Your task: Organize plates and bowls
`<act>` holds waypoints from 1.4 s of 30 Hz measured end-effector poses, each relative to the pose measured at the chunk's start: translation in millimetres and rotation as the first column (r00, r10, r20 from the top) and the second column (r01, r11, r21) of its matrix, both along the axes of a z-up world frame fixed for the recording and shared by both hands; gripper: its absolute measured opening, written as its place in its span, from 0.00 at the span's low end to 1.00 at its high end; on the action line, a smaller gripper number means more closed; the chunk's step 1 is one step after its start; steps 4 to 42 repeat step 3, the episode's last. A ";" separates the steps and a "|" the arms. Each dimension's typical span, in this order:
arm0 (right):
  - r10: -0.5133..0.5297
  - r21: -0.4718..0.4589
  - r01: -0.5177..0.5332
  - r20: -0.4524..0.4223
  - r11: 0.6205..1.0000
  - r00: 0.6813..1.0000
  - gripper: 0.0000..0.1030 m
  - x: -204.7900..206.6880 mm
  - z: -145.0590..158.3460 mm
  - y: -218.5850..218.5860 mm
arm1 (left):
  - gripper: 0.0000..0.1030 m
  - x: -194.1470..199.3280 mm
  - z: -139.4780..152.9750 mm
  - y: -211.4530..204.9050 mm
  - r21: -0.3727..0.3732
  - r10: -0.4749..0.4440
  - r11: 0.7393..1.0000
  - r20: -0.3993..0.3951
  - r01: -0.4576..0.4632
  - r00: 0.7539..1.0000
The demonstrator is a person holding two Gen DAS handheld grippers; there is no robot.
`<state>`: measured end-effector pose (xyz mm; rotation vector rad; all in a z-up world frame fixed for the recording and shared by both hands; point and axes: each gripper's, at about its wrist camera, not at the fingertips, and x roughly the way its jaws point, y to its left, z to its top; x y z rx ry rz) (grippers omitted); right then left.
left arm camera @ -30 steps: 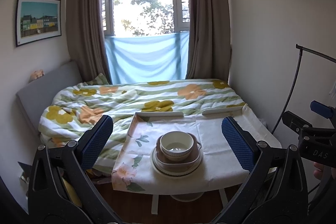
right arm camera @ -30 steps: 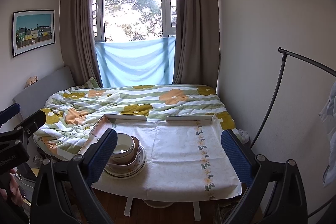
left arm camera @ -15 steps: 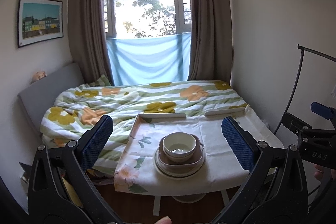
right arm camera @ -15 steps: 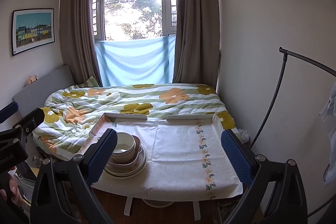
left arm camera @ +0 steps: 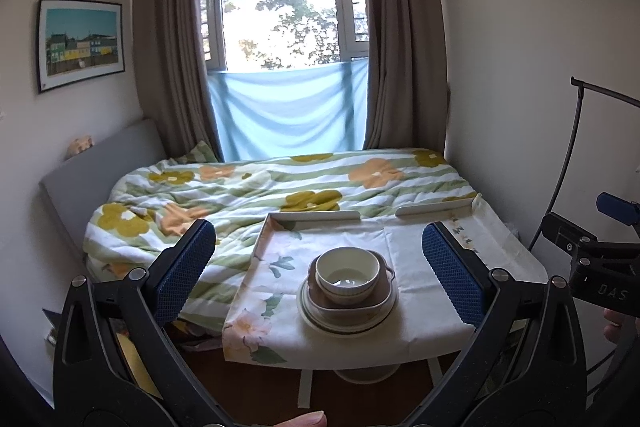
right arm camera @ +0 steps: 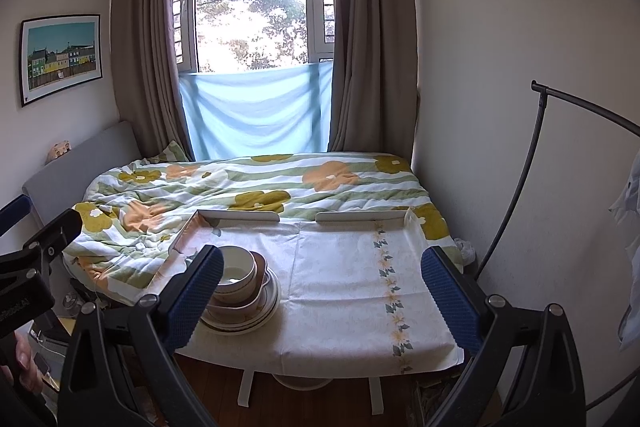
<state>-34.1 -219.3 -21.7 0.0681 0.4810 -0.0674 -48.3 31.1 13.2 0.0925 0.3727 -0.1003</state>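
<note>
Daylight from a curtained window falls over a bed with a flowered quilt [left arm camera: 280, 187], and in front of it stands the bench [right arm camera: 340, 267], covered by a pale floral cloth and edged with a low white rail at the back and left side. On the cloth, near the bench's front left corner, sits one stack of crockery: a cream bowl [left arm camera: 347, 273] nested in a brownish handled dish [left arm camera: 352, 307], which rests on round plates [left arm camera: 316, 319] with a dark rim line. How many plates lie underneath cannot be told. The rest of the bench shows only cloth.

Both tools hang back from the front edge, well apart from the stack. The left claw [left arm camera: 320, 281] is spread wide with nothing between its blue pads, the stack framed between them. The right claw [right arm camera: 322, 297] is equally wide and empty, facing the bare middle of the bench.

Judging by this, everything is already nested by size, so either sorting is finished or unstacking has not begun.
</note>
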 end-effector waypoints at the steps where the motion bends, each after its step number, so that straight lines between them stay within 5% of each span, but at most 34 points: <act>1: 0.000 0.001 0.000 -0.003 1.000 1.000 0.95 0.1 -1.2 -1.2 | 1.00 -0.1 -0.2 0.1 -0.002 0.000 1.000 0.003 0.000 1.000; 42: 0.001 0.002 -0.001 -0.010 1.000 1.000 0.95 1.1 -3.0 -4.3 | 1.00 0.6 -0.7 -0.8 -0.005 -0.004 1.000 0.000 0.004 1.000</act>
